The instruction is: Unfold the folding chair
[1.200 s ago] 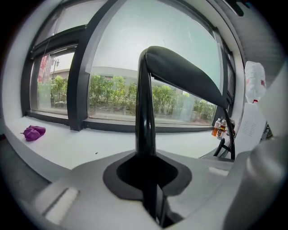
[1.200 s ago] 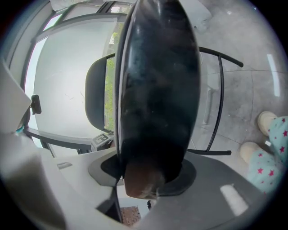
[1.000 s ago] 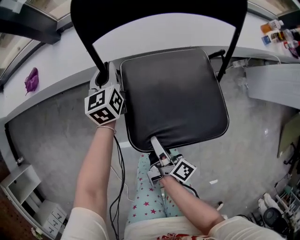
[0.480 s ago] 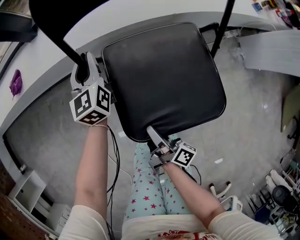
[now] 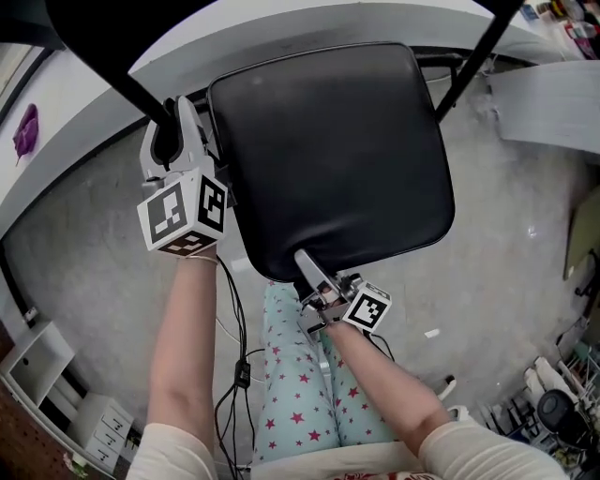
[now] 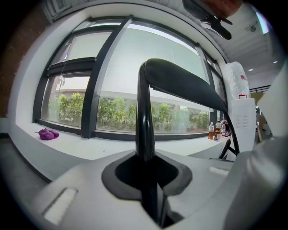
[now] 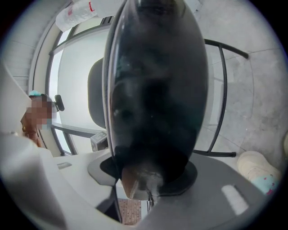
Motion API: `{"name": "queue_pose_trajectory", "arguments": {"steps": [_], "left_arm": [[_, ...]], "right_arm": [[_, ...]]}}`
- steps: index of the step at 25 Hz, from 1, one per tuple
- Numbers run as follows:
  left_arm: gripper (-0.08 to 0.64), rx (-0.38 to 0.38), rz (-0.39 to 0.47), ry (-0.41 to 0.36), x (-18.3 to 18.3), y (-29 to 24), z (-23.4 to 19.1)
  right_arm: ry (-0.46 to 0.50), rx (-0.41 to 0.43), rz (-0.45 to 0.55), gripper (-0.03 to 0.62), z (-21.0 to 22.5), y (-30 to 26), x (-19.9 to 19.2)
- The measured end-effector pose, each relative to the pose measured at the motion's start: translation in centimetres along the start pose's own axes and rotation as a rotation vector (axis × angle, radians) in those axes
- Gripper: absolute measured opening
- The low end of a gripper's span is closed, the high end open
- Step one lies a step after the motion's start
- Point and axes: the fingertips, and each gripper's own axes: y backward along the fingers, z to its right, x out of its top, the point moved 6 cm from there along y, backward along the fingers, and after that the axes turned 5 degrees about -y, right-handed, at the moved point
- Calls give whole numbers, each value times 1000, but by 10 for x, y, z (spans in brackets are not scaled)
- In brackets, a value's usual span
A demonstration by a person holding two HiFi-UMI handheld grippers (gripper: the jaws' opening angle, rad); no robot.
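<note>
The folding chair's black padded seat [image 5: 333, 150] lies spread out below me in the head view. My left gripper [image 5: 171, 141] is shut on the chair's black frame tube [image 6: 145, 117] at the seat's left side, below the curved backrest [image 6: 184, 83]. My right gripper [image 5: 305, 267] grips the seat's front edge. In the right gripper view the seat [image 7: 155, 90] fills the space between the jaws and the pads press on it. Those jaws have just been opening a little, with the seat edge still between them.
A white window ledge [image 5: 84, 84] runs behind the chair, with a purple cloth [image 5: 24, 129] on it and bottles [image 5: 562, 11] at the far right. A grey board [image 5: 553, 103] juts in at right. The person's star-patterned trousers [image 5: 300, 375] and a cable [image 5: 239, 375] lie below.
The chair has drawn nearer and shifted left in the head view, and the seat looks larger. My left gripper moved left with the tube. My right gripper stays on the seat's front edge.
</note>
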Motion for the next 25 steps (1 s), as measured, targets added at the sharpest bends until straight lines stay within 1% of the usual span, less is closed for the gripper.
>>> {"name": "queue_pose_trajectory", "arguments": {"steps": [4, 6, 10, 15, 19, 23, 25], "left_arm": [[51, 21, 2, 37, 1, -2, -10], [52, 5, 4, 32, 0, -3, -14], [55, -32, 4, 19, 0, -10, -11], [60, -62, 7, 33, 0, -11, -11], [63, -97, 16, 5, -2, -15, -12], [66, -97, 17, -14, -2, -21, -12], [72, -102, 8, -27, -3, -25, -12]], "right_arm": [[26, 27, -10, 218, 0, -7, -7], [32, 32, -3, 216, 2, -10, -10], [52, 67, 10, 210, 7, -12, -2], [62, 76, 6, 219, 11, -14, -2], [55, 73, 7, 224, 17, -15, 0], [48, 65, 0, 268, 26, -18, 2], [46, 47, -7, 265, 33, -20, 1]]}}
